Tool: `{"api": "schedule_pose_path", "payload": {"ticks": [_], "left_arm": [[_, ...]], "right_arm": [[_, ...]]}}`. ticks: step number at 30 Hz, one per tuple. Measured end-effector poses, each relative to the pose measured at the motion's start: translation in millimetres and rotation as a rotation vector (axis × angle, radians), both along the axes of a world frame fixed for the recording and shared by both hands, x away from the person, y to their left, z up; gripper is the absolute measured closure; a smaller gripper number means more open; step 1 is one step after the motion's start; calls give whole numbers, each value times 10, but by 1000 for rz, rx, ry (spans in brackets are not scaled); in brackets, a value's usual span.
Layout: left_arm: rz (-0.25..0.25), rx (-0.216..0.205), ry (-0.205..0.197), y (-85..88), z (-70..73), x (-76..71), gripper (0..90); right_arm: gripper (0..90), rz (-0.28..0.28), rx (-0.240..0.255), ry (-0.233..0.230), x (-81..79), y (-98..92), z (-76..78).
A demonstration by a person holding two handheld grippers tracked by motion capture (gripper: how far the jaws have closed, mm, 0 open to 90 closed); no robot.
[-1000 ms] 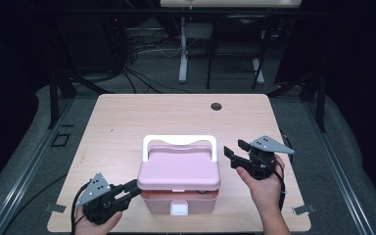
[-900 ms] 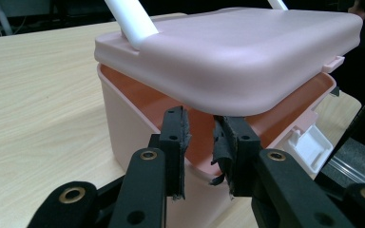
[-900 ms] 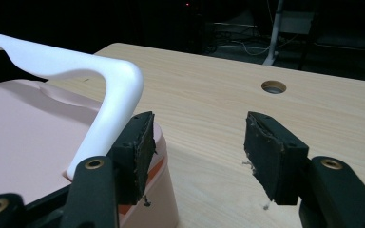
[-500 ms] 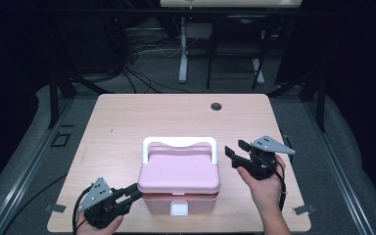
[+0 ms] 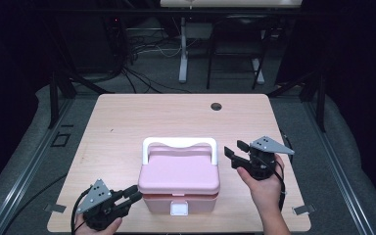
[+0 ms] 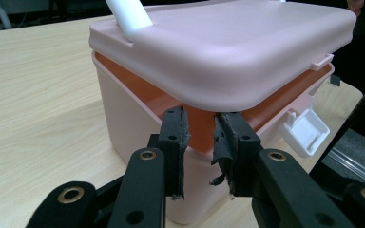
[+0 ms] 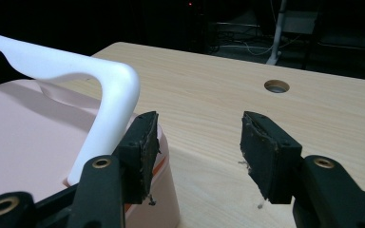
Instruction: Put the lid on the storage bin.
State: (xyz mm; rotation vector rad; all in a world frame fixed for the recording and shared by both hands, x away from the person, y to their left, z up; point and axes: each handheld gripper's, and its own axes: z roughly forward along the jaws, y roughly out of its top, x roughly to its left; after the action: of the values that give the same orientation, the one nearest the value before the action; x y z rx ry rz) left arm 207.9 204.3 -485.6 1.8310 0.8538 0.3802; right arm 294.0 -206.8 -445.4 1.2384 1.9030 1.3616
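A pink box (image 5: 178,178) with a white handle (image 5: 178,143) and a white front latch (image 5: 178,209) stands near the table's front edge. My left gripper (image 5: 135,193) points at its front left corner. In the left gripper view the jaws (image 6: 200,116) stand a little apart with nothing between them, tips just under the lid (image 6: 228,47). The lid sits slightly raised over an orange inner band, and the latch (image 6: 306,133) hangs loose. My right gripper (image 5: 232,152) is open beside the handle's right end (image 7: 76,66). Its jaws (image 7: 197,128) have just been closing a little, with only bare table between them.
The light wooden table (image 5: 127,122) has a round cable hole (image 5: 216,106) near its far edge. Dark floor, cables and desk legs lie beyond the table. Metal rails run along both sides.
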Motion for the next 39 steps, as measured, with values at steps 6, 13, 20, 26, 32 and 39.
{"api": "schedule_pose_path", "payload": {"ticks": [6, 13, 20, 26, 32, 39], "left_arm": [[-3, 2, 6, 5, -15, -22, 729], [-2, 5, 18, 4, -42, -32, 730], [-7, 13, 34, 1, -70, -34, 730], [-6, 14, 35, -1, -90, -45, 730], [-8, 17, 40, 1, -104, -51, 729], [-12, 19, 50, 19, -120, -48, 727]], "right_arm": [[464, -2, 2, 1, 0, -9, -1], [462, -5, 6, 1, -2, -13, 1], [460, -5, 8, 2, -2, -18, -1], [459, -4, 9, 6, 4, -19, -12], [459, -6, 12, 5, 3, -23, -11], [459, -7, 12, 4, 4, -29, -13]]}}
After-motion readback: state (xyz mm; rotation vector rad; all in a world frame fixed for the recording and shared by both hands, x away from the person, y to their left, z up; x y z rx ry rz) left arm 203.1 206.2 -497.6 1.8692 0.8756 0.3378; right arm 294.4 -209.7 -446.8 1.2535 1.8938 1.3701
